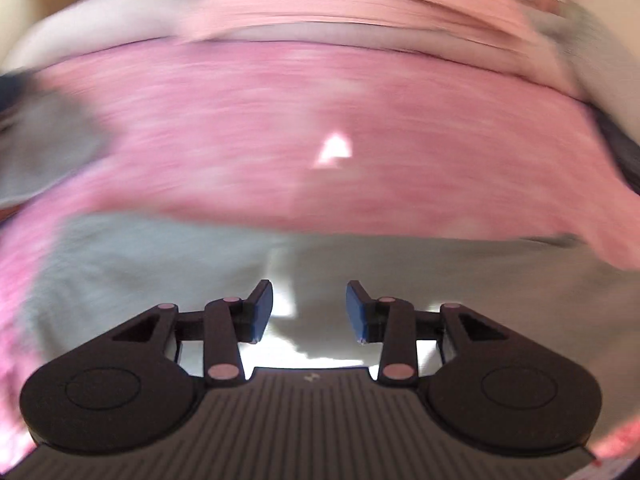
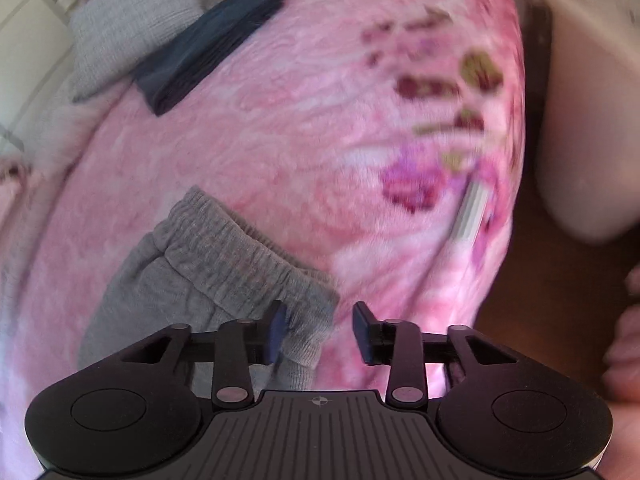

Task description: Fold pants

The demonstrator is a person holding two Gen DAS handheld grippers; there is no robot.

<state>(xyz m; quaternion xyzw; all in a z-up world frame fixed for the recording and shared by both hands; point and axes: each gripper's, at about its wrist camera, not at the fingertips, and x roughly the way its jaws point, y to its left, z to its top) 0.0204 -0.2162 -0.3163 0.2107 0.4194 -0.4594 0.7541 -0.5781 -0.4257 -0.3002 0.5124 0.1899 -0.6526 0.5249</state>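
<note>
Grey sweatpants (image 2: 208,272) lie on a pink floral blanket (image 2: 280,140), the elastic waistband uppermost in the right wrist view. My right gripper (image 2: 320,330) hangs over the waistband's corner with its jaws apart. The left finger (image 2: 276,332) rests over the cloth and the right finger (image 2: 364,332) stands over the blanket, so neither pad pinches anything. The left wrist view is smeared by motion. There my left gripper (image 1: 310,306) stands open with nothing between its fingers, above pale grey cloth (image 1: 160,264) that lies in front of the pink blanket (image 1: 280,128).
A folded dark blue garment (image 2: 208,48) and a grey knit piece (image 2: 128,28) lie at the blanket's far left. A white striped object (image 2: 472,208) sits near the blanket's right edge, with dark floor (image 2: 532,272) beyond. A person's fingers (image 2: 624,340) show at the right edge.
</note>
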